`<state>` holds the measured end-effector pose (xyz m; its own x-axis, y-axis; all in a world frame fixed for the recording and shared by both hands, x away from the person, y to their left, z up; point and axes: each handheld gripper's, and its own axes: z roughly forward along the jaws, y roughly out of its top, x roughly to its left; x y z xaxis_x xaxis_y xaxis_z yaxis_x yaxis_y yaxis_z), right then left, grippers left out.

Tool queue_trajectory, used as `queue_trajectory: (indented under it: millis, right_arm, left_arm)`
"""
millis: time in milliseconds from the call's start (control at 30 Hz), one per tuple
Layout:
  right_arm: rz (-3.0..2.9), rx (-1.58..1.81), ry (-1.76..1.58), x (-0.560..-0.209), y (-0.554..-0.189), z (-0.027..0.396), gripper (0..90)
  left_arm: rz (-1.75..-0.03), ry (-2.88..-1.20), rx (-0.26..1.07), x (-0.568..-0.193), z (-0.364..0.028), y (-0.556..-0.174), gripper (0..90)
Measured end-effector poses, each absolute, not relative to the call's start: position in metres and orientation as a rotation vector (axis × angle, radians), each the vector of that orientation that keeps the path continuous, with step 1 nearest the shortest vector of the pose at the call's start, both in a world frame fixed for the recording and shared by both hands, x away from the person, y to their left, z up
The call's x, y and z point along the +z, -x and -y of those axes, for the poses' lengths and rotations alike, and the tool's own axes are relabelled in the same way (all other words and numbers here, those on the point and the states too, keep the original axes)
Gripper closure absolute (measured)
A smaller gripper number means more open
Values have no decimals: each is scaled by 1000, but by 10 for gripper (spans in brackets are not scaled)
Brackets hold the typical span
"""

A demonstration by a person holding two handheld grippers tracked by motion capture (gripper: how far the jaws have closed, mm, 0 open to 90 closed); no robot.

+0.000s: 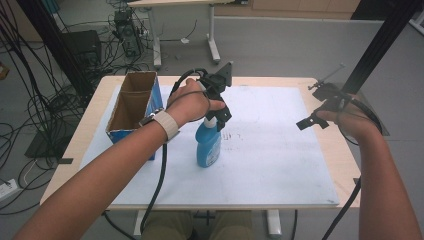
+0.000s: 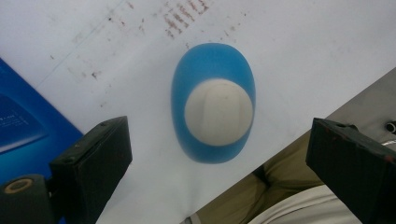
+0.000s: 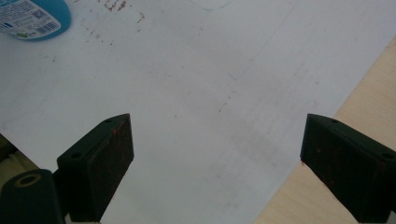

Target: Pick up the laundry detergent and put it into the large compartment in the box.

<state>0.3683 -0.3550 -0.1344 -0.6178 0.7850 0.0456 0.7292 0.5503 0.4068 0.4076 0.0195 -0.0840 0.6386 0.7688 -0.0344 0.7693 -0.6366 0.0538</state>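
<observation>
Blue bottle [image 1: 208,146] w/ white cap stands upright on white mat [image 1: 280,165], just right of open cardboard box [image 1: 132,107], inside bare. Left gripper [image 1: 218,114] hangs above bottle, jaws spread, nothing held. Right gripper [image 1: 312,121] at mat's right edge, jaws apart, empty.

A pale wooden table [image 1: 320,82] fills the middle of the frame, overlaid by a white board [image 1: 270,160]. Behind it lies a grey floor [image 1: 280,45]. Tangled black cables [image 1: 30,100] spread across the upper left, beside a white-legged desk [image 1: 212,42] at top centre. A black post [image 1: 382,45] slants down the upper right.
</observation>
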Motion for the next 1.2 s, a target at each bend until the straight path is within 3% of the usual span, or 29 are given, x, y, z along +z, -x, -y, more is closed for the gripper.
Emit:
queue_trajectory:
  millis: [1200]
  right_arm:
    - [-2642, 593, -1294, -135, -370, 352, 93]
  left_arm:
    - [-1327, -2767, -22, -86, -23, -409, 76]
